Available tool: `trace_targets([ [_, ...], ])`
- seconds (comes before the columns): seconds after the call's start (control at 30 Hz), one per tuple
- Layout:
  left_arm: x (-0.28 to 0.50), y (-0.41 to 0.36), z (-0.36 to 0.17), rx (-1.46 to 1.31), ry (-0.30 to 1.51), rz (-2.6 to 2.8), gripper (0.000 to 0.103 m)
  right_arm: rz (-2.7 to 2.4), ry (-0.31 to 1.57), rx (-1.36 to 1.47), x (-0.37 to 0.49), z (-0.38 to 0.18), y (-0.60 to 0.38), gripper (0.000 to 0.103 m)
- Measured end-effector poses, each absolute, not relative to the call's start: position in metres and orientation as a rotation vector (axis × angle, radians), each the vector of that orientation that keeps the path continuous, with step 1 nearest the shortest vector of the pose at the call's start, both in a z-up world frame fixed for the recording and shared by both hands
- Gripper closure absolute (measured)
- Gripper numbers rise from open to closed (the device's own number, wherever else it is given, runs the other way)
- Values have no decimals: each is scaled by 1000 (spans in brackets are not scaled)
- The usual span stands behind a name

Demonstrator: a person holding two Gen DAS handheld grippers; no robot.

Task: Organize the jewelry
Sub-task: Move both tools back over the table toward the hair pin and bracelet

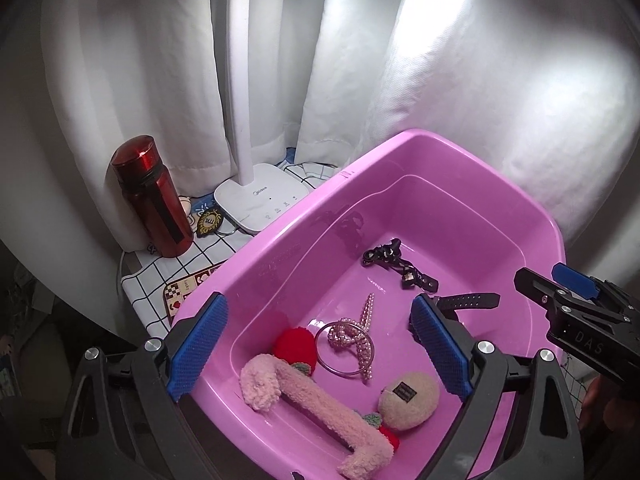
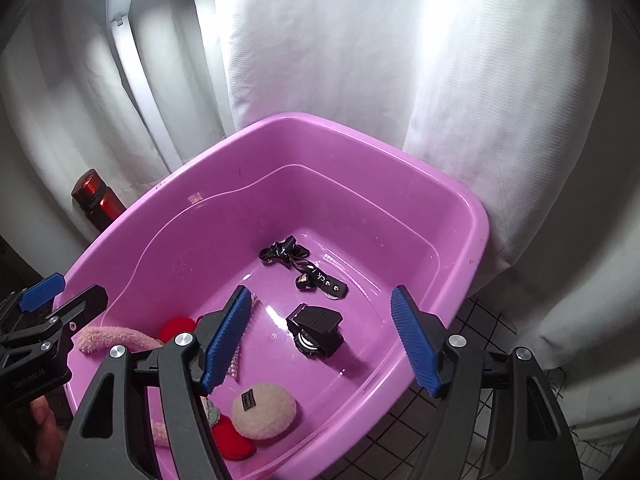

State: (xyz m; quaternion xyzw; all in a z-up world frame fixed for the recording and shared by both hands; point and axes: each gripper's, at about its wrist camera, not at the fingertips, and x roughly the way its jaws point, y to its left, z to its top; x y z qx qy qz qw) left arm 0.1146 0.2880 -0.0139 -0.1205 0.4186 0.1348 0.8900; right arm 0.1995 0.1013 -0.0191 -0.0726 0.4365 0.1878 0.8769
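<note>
At the far left a red bottle (image 1: 151, 196) stands upright on the checked cloth (image 1: 208, 250) that covers the bench, close against the white curtain (image 1: 460, 92). Just beside it lies a small dark badge (image 1: 209, 222), and next to that sits the white base of a desk lamp (image 1: 262, 200), whose stem rises in front of the curtain.

To the right of these, a pink tub (image 1: 256, 258) takes up most of the bench. The left gripper (image 1: 320, 350) hangs over its near left part with its jaws spread wide and nothing between the blue pads. Below it, on the tub floor, lie a fluffy pink hair clip (image 1: 308, 394), a red pom-pom (image 1: 294, 344) touching it, a thin metal bangle (image 1: 346, 350) with a pearl hair clip (image 1: 358, 336) lying across it, and a cream round plush piece (image 1: 408, 400) with a small dark label.

Further back, toward the middle of the tub, a black ribbon strap (image 2: 300, 266) with a metal charm lies alone. Near it to the right, a black watch (image 2: 318, 330) rests on the tub floor.

The right gripper (image 2: 320, 340) hangs above the watch, its jaws well apart and not touching it; the watch sits in the gap between the pads in the right wrist view, clear of both. In the left wrist view this gripper reaches in over the tub's right rim. Right of the tub, the checked cloth shows again.
</note>
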Motion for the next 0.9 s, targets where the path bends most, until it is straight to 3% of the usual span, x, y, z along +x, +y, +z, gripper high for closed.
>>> trace_targets([
  [0.47,86,263,17,-231,796,232,12,358,821,-75,138,3,54,34],
  [0.9,63,139,29,-171,795,-28,12,70,847,87,57,-20,-113,34],
])
